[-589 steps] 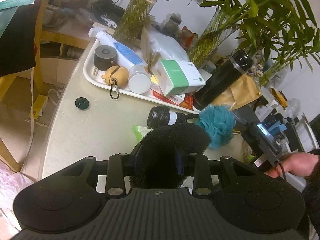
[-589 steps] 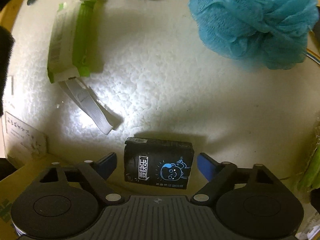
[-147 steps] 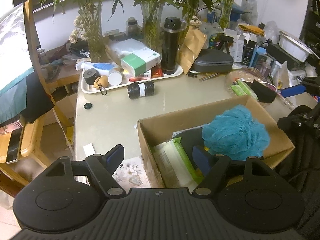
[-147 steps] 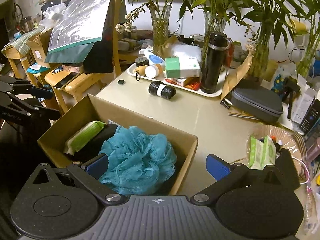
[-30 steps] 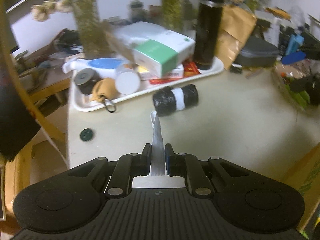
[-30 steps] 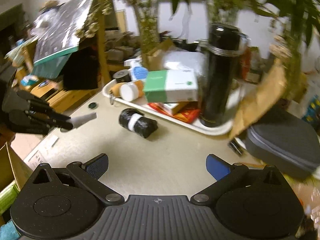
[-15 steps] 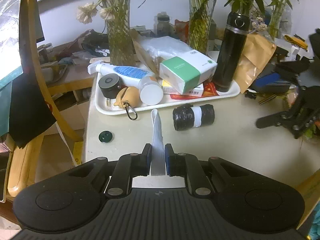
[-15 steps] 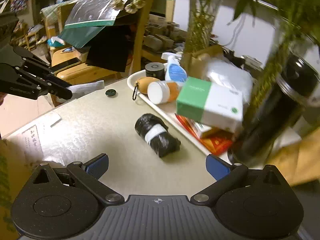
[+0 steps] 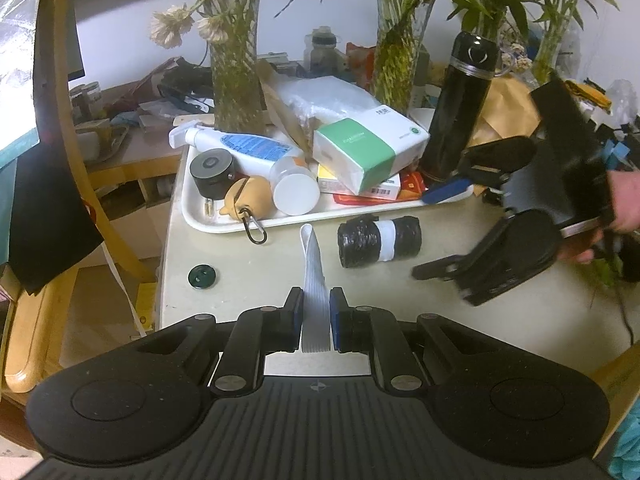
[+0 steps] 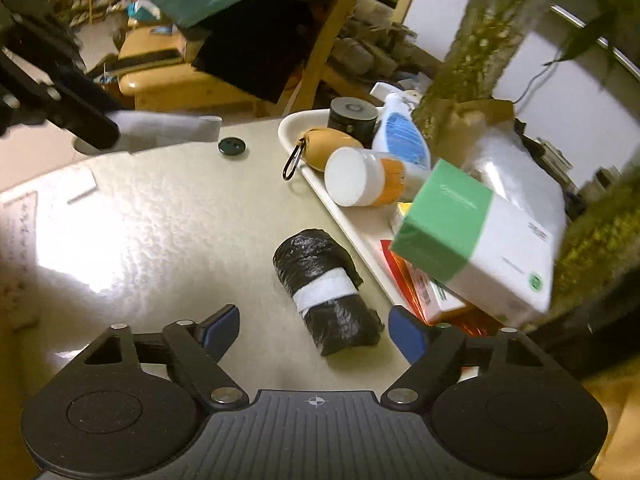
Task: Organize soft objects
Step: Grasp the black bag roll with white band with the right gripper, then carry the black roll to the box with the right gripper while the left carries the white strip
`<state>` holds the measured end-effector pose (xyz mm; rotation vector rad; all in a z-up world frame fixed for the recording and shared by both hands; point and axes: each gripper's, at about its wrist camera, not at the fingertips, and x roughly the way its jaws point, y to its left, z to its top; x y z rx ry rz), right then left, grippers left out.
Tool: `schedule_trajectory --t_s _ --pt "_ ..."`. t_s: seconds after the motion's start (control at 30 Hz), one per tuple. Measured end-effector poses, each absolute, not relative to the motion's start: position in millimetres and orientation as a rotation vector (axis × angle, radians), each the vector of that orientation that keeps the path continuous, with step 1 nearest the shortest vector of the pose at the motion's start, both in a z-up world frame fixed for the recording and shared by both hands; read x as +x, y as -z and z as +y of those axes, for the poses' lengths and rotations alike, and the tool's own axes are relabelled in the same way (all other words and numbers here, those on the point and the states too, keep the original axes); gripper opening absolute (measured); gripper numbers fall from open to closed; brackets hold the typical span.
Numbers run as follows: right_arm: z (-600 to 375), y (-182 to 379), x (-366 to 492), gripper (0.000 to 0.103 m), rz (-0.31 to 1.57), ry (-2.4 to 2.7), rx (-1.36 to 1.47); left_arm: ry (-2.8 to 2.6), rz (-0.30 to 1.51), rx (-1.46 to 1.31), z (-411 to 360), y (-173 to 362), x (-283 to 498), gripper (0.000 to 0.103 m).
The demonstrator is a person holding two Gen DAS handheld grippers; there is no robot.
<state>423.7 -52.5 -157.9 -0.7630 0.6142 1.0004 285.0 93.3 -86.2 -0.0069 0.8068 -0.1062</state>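
The table (image 10: 168, 224) bore a white tray (image 10: 352, 220) of clutter, and just beside the tray's edge lay the black roll with a white band (image 10: 326, 292), the soft object in hand. The right gripper (image 10: 314, 330) stood over the roll's near end, its jaws having just been narrowing yet apart from it on both sides; closing squarely across the banded middle, clear of the tray, would likely hold best. The left gripper (image 9: 316, 318) was clenched on a folded white cloth (image 9: 312, 276).

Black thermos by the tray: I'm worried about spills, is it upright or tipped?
Upright: the black thermos stands vertically with its lid on top, beside the white tray.
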Motion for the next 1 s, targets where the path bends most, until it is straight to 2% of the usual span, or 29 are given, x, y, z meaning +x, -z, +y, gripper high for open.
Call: schedule_trajectory --t_s 0.13,0.37,0.47,0.73,1.0 --pt "-37.1 170.9 428.4 0.073 0.597 -1.002 -0.804 0.107 0.808 -0.016 95.0 86.3 285.9 0.014" --pt "-18.6 198.2 437.8 0.052 0.583 -0.943 -0.953 0.115 0.810 -0.011 93.5 86.9 286.3 0.014" --pt "-18.4 198.6 437.5 0.048 0.577 -0.942 -0.937 0.115 0.813 -0.010 93.0 87.7 287.0 0.014" --pt "-18.1 188.5 429.2 0.046 0.646 -0.947 -0.941 0.123 0.810 -0.002 90.9 88.1 286.3 0.014" --pt "-41.4 144.4 418.9 0.045 0.683 -0.938 -0.811 0.112 0.801 -0.004 91.1 87.6 286.5 0.014"
